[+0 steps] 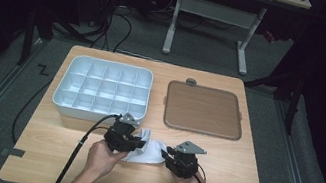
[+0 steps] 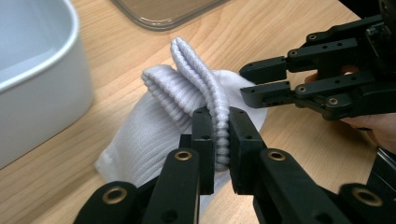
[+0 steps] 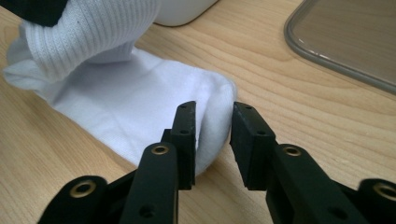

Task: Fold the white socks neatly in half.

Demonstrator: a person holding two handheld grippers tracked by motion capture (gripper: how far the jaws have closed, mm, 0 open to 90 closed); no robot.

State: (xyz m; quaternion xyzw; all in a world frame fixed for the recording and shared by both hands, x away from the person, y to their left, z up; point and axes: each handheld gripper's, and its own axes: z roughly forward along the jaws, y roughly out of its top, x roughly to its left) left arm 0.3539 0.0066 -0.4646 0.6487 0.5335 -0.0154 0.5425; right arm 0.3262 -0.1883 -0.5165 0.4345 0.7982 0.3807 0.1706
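A white sock (image 1: 146, 152) lies on the wooden table (image 1: 216, 182) near its front edge, between my two grippers. My left gripper (image 1: 140, 144) is shut on the sock's ribbed cuff (image 2: 219, 116), which bunches up between its jaws (image 2: 220, 135). My right gripper (image 1: 166, 153) comes in from the other side. Its jaws (image 3: 214, 122) stand a little apart around the sock's rounded toe end (image 3: 212, 95). The toe cloth lies slack between them and does not look pinched. In the left gripper view the right gripper (image 2: 250, 82) shows at the sock's far edge.
A white tray (image 1: 61, 98) divided into several compartments stands behind the left gripper, close to it (image 2: 46, 93). A flat brown lid with a clear rim (image 1: 203, 110) lies at the back right (image 3: 345, 42). Bare wood stretches to the right of my right hand.
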